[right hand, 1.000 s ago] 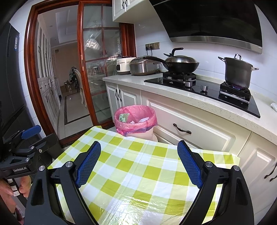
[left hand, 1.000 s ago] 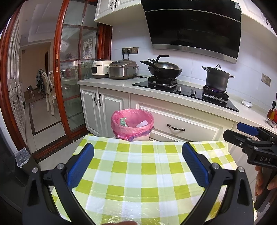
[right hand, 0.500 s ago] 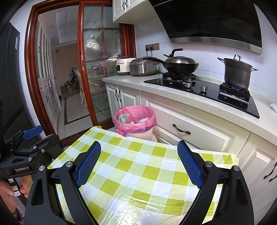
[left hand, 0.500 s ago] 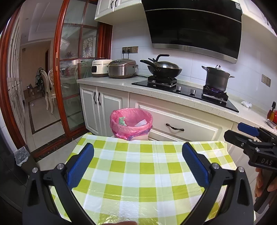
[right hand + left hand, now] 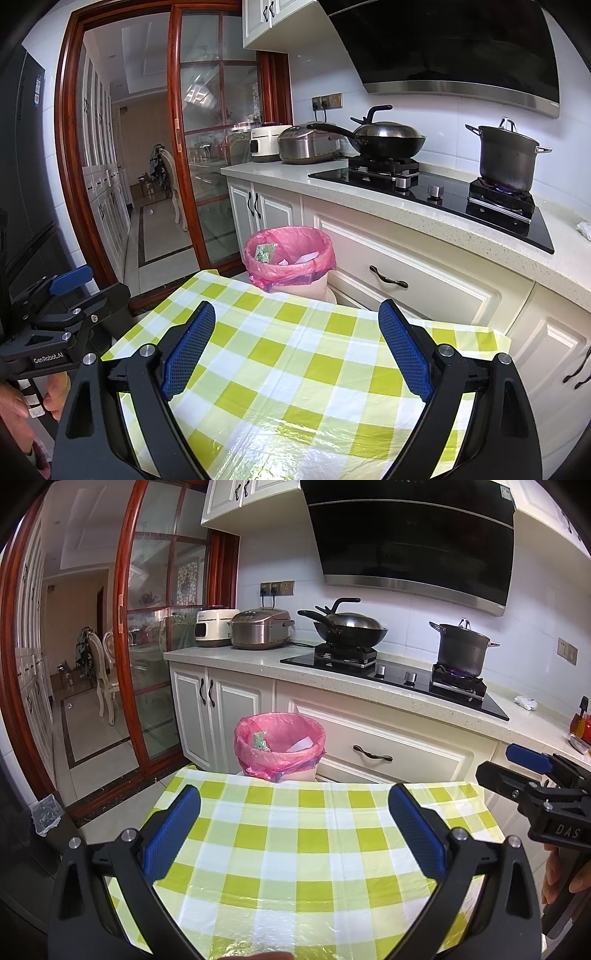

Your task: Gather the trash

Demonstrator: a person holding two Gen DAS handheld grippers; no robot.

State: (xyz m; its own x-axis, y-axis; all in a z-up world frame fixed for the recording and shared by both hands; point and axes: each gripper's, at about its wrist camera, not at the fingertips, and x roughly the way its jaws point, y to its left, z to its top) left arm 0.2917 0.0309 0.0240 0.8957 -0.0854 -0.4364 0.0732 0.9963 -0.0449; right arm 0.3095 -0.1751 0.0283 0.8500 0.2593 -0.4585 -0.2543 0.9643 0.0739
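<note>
A: While you hold both tools over the checked tablecloth (image 5: 306, 845), your left gripper (image 5: 295, 834) has its 2 blue pads spread wide with nothing between them, and your right gripper (image 5: 295, 347) is released the same way, carrying nothing.

B: So where is the trash, taking the cloth as the landmark?

A: On the cloth itself I can see no loose item in either view. Just past its far edge stands the bin with the pink bag (image 5: 280, 746), on the floor against the white drawer front (image 5: 380, 753). It already holds a green-printed wrapper (image 5: 266, 252) and a white scrap of paper (image 5: 304, 744).

B: Which way does that put the bin from your hands?

A: Straight ahead of both, slightly left of the midline in each wrist view. Your 2 grippers sit side by side at the near end of the cloth, so I judge neither clearly nearer.

B: Anything left to pick up?

A: Beyond the cloth and to its right, on the counter (image 5: 369, 690) past the hob, lies a small crumpled white thing (image 5: 526, 702). It may be trash; it is too small to say. That would favour your right hand. Mind the lit burner under the pot (image 5: 461, 648).
</note>
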